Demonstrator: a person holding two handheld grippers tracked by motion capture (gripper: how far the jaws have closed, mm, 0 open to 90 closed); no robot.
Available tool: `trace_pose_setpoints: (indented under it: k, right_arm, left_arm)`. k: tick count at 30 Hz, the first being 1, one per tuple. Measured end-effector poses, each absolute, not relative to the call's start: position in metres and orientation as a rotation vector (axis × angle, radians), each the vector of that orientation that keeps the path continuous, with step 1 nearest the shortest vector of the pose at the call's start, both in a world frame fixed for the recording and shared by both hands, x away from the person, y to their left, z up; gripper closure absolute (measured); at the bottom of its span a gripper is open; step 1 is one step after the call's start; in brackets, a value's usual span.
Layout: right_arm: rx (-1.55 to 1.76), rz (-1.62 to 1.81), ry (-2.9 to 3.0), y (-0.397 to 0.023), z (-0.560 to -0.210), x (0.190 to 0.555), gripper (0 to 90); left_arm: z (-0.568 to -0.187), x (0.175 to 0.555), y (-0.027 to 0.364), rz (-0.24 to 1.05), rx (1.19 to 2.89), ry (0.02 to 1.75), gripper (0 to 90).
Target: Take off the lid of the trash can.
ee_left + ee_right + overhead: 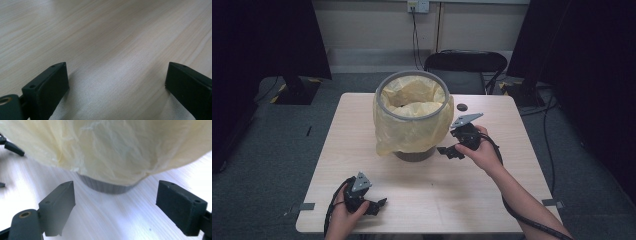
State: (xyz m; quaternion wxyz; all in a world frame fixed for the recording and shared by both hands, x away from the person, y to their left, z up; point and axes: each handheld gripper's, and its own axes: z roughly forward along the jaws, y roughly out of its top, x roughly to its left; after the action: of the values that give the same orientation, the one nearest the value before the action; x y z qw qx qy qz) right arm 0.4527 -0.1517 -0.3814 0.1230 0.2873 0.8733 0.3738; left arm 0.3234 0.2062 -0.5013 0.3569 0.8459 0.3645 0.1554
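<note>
1. Left gripper [379, 204] sits at the near edge of the table [422, 200], toward the near-left corner. Jaws spread wide, nothing between them. In the left gripper view they hover low over bare wood [112, 45], shadow right under them.
2. Person's left hand [346, 212] wraps the gripper body; cable loops off the near edge.
3. Right gripper [446, 151] is right of table centre, just beside the base of the bin [414, 155]. Jaws released, gripping nothing, pointing left at the bin. Can't tell from the high view if a jaw touches the bag.
4. Right gripper view: both jaws apart, framing the ribbed grey bin base [107, 187], with the yellow bag's hem [112, 152] hanging just above and beyond them. Clear gap to the bag here.
5. Bin stands upright at mid-table, nearer the far edge. Yellow bag [409, 127] lines it, folded over the outside, held by a grey ring [413, 76] at the rim.
6. Small dark disc [462, 107] lies on the table near the far edge, right of the bin, apart from it.
</note>
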Motion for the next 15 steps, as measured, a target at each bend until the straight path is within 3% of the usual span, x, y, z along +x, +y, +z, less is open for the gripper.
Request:
trace_pose_setpoints:
  k: [15]
  right_arm:
    - [0.793, 1.022, 2.588, -0.167, -0.355, 0.441, 14.8]
  left_arm:
    - [-0.501, 0.323, 0.206, 0.399, 2.182, 0.943, 4.1]
